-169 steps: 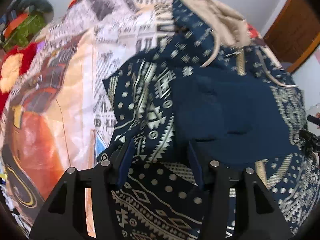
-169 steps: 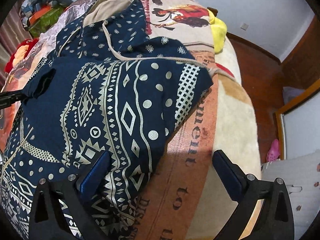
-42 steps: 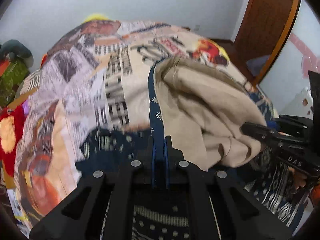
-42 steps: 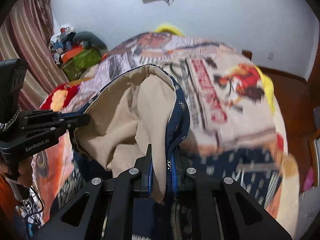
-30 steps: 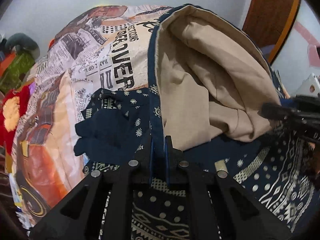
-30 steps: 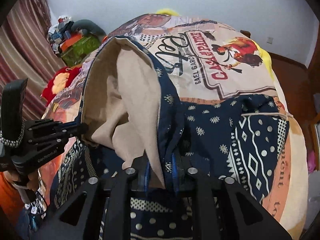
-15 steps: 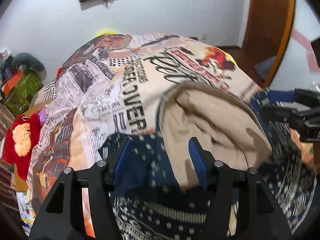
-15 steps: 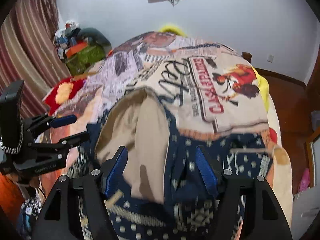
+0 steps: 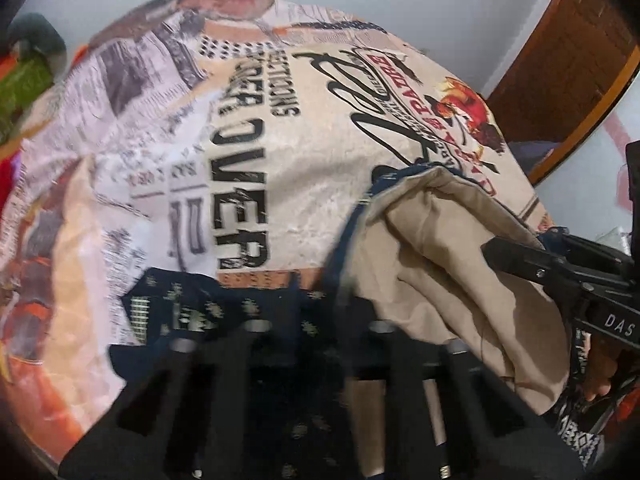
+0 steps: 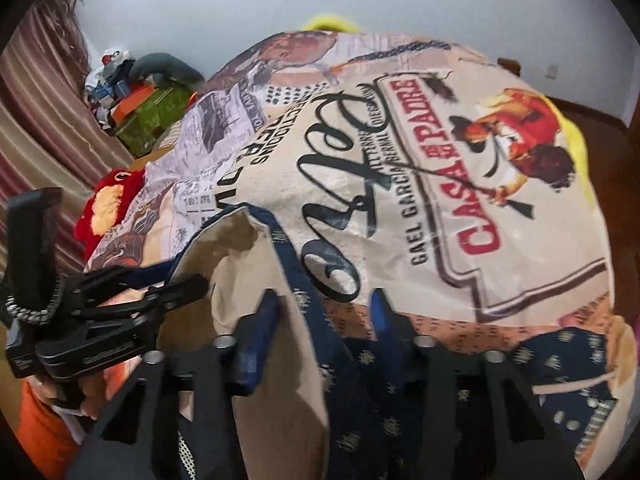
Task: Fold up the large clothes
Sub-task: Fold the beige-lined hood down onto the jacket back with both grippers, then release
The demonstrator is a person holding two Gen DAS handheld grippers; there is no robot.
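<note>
A navy hoodie [image 9: 200, 304] with a cream pattern lies on the bed, its tan-lined hood [image 9: 440, 248] toward the far side. My left gripper [image 9: 340, 320] is blurred; its jaws are shut on the hood's navy left rim. In the right wrist view it [image 10: 176, 280] bites the hood [image 10: 240, 280] from the left, with a hand behind it. My right gripper [image 10: 320, 320] straddles the hood's right rim. Its jaws are closing, and a gap still shows between the rim and the right-hand pad. In the left wrist view it [image 9: 492, 248] lies against the lining.
A printed blanket [image 10: 440, 160] covers the bed. A red plush [image 10: 108, 208] and a pile of bags [image 10: 152, 112] sit by the striped curtain on the left. A yellow pillow [image 10: 328, 22] is at the far end. A wooden door [image 9: 568, 60] stands at the right.
A second ago both grippers held the hood, then let it drop. Since half a second ago both came in on it; the left shut on its rim, the right narrowed.
</note>
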